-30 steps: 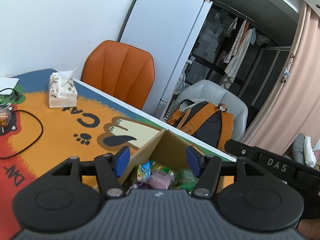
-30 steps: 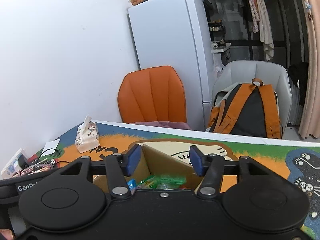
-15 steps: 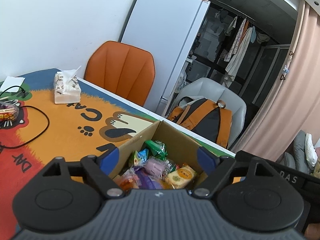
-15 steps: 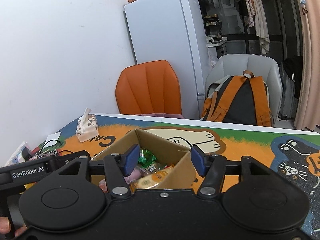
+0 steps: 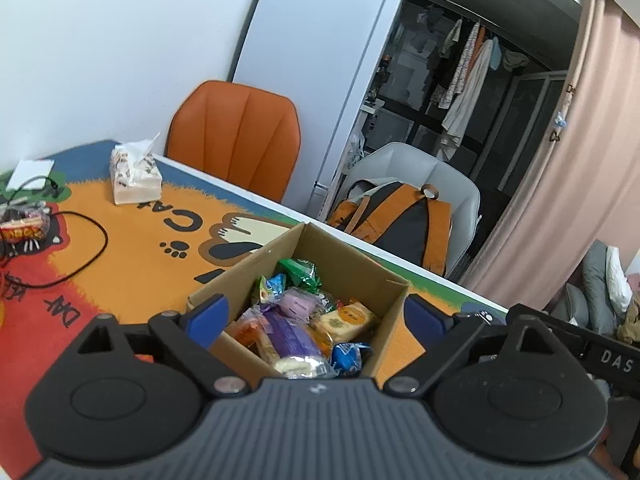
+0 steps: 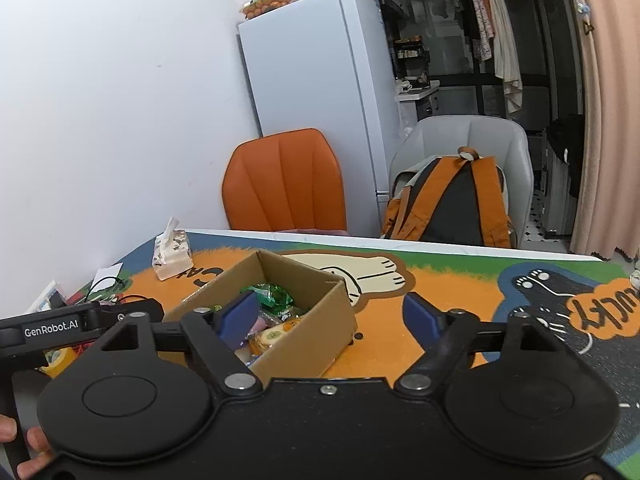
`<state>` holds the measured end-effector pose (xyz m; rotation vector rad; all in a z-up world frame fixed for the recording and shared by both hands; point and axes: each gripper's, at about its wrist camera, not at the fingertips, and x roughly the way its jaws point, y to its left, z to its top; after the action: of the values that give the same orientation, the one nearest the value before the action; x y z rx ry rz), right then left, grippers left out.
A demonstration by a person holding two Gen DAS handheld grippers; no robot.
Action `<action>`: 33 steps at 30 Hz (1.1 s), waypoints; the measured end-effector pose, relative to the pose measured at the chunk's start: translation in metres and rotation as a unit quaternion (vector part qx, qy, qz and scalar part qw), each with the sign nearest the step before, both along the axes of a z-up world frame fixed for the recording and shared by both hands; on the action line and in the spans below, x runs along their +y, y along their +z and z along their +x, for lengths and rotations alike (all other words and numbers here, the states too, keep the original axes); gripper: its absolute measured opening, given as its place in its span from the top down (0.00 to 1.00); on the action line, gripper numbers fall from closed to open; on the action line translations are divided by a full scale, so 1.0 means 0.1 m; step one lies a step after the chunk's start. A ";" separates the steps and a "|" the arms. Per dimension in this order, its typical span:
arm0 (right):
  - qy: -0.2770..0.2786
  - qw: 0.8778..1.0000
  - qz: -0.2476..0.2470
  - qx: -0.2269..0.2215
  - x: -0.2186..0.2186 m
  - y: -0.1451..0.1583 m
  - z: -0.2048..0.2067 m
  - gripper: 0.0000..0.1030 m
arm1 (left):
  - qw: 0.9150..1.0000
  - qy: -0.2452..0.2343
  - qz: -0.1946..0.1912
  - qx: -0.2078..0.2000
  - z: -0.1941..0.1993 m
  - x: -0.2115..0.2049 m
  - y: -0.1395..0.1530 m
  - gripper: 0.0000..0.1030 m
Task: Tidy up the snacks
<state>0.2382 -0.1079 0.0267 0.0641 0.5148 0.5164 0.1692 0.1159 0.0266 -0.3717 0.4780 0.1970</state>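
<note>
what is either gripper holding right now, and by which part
Nothing is held. The left gripper and right gripper are both open and empty, above the cardboard box of snacks.

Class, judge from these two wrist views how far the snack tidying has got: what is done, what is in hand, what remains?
Done: many wrapped snacks already lie in the cardboard box. In hand: nothing; the left gripper and right gripper are both open and empty. Left: perhaps the packet near the black cable, if it counts as a snack.
</note>
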 end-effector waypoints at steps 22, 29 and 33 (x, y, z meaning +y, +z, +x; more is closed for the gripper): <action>-0.014 1.000 0.010 0.015 -0.47 0.13 -0.56 0.00 | 0.999 -0.007 0.018 0.030 -0.53 -0.38 0.19 0.00; -0.005 1.000 -0.003 0.007 -0.58 0.19 -0.80 0.00 | 0.999 -0.013 0.014 0.036 -0.70 -0.50 0.21 0.00; -0.009 1.000 -0.007 0.001 -0.63 0.24 -0.92 0.00 | 0.999 -0.018 0.027 0.032 -0.84 -0.59 0.27 0.00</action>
<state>0.1463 -0.1710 0.0502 0.0554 0.5197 0.4952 0.0849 0.0572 0.0541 -0.3038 0.5406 0.1868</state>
